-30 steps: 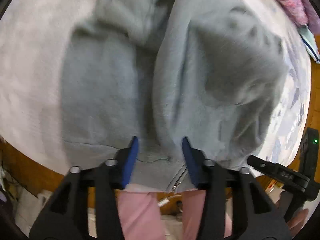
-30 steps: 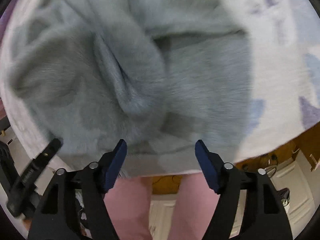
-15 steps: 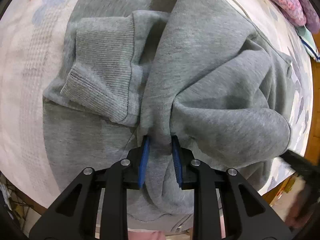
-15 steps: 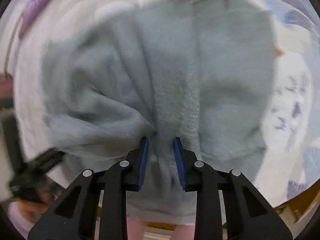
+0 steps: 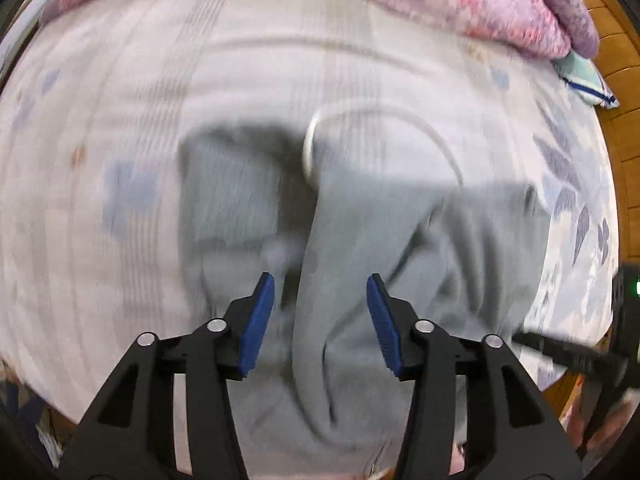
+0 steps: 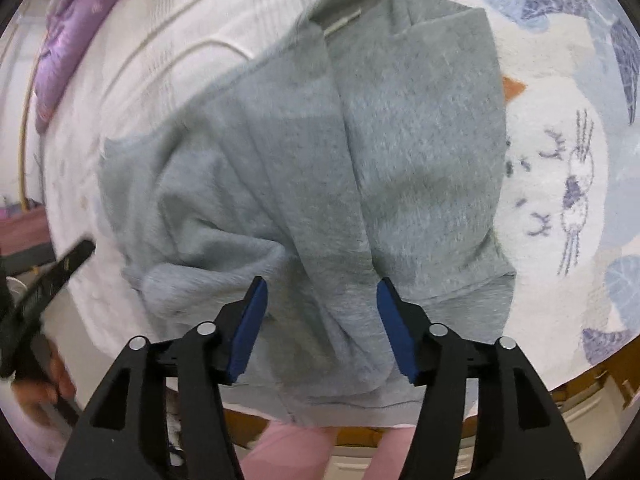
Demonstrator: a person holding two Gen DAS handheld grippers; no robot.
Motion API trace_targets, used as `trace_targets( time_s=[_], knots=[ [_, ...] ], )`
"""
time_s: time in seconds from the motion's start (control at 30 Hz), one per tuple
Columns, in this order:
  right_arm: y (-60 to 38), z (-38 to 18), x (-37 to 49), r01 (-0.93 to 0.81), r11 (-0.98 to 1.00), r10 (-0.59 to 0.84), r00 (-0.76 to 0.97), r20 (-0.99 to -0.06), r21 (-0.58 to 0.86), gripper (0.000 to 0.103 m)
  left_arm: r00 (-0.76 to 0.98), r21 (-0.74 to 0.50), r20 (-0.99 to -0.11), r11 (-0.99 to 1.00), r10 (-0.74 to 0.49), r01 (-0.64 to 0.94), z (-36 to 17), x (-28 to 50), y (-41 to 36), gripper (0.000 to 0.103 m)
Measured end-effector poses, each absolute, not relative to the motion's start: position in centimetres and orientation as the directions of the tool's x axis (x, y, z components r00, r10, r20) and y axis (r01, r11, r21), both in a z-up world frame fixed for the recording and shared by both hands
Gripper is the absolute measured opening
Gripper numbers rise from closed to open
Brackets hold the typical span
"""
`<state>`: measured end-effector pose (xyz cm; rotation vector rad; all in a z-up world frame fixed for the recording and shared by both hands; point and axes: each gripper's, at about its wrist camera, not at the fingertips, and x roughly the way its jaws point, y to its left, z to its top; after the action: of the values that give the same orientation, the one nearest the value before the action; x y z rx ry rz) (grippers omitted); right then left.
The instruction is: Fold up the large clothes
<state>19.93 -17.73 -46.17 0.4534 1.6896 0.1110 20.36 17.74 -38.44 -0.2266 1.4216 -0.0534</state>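
A grey sweatshirt (image 5: 360, 240) lies crumpled on the bed near its front edge; it also shows in the right wrist view (image 6: 320, 168), with a collar opening at the far end and folds running toward me. My left gripper (image 5: 320, 320) is open above the sweatshirt's near part, nothing between its blue pads. My right gripper (image 6: 320, 320) is open too, over the near hem, empty. The left view is blurred by motion.
The bed sheet (image 5: 100, 120) is pale with blue flower prints and a cat drawing (image 6: 572, 200). A pink-purple blanket (image 5: 500, 4) lies at the far side, with a striped pillow (image 5: 588, 80). Wooden bed frame (image 5: 624, 100) at right. The other gripper's black body (image 6: 48, 276) shows at left.
Both grippers were shut on folds of the sweatshirt half a second ago; both have opened and let go. The cameras have pulled back, so more of the bed shows.
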Motion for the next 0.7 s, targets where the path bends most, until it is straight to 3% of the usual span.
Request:
trace_targets(
  time_s=[0.07,0.17,0.2,0.27,0.3,0.33,0.4,0.53,0.7],
  knots=[
    [-19.0,-45.3,19.6,0.261,0.903,0.374,-0.085,-0.923,0.342,0.056,0.170,-0.178,-0.972,0.981,-0.162,-0.080,-39.0,23.5,15.6,0.053],
    [-20.8,-44.9,18.8,0.292,0.892,0.381,-0.072,-0.922,0.346,0.056,0.190,-0.165,-0.970,0.985,-0.151,-0.057,-41.0,28.1,15.0,0.064],
    [-20.9,-44.9,18.6,0.300,0.888,0.385,-0.070,-0.920,0.349,0.056,0.183,-0.146,-0.974,0.988,-0.135,-0.052,-42.1,29.3,14.5,0.072],
    [-21.4,-45.2,18.8,0.319,0.879,0.394,-0.071,-0.916,0.354,0.057,0.153,-0.100,-0.984,0.994,-0.094,-0.031,-44.8,31.5,13.8,0.072],
    [-21.8,-45.5,19.0,0.328,0.877,0.394,-0.075,-0.916,0.351,0.057,0.124,-0.084,-0.989,0.996,-0.081,-0.015,-46.2,32.6,13.5,0.068],
    [-21.9,-45.7,18.9,0.333,0.877,0.392,-0.078,-0.916,0.347,0.057,0.102,-0.077,-0.992,0.997,-0.076,-0.004,-47.1,33.0,13.3,0.040],
    [-21.1,-45.6,18.8,0.335,0.879,0.382,-0.072,-0.921,0.339,0.057,0.046,-0.075,-0.996,0.997,-0.076,0.016,-48.3,33.9,13.4,0.005],
    [-21.6,-44.5,19.1,0.341,0.886,0.339,-0.018,-0.941,0.313,0.057,0.209,-0.094,-0.972,0.992,-0.110,0.084,-43.8,33.1,13.6,0.005],
    [-23.5,-43.1,19.8,0.360,0.881,0.318,0.031,-0.948,0.307,0.057,0.357,-0.206,-0.893,0.955,-0.273,0.215,-37.2,30.2,13.2,0.005]
  ],
)
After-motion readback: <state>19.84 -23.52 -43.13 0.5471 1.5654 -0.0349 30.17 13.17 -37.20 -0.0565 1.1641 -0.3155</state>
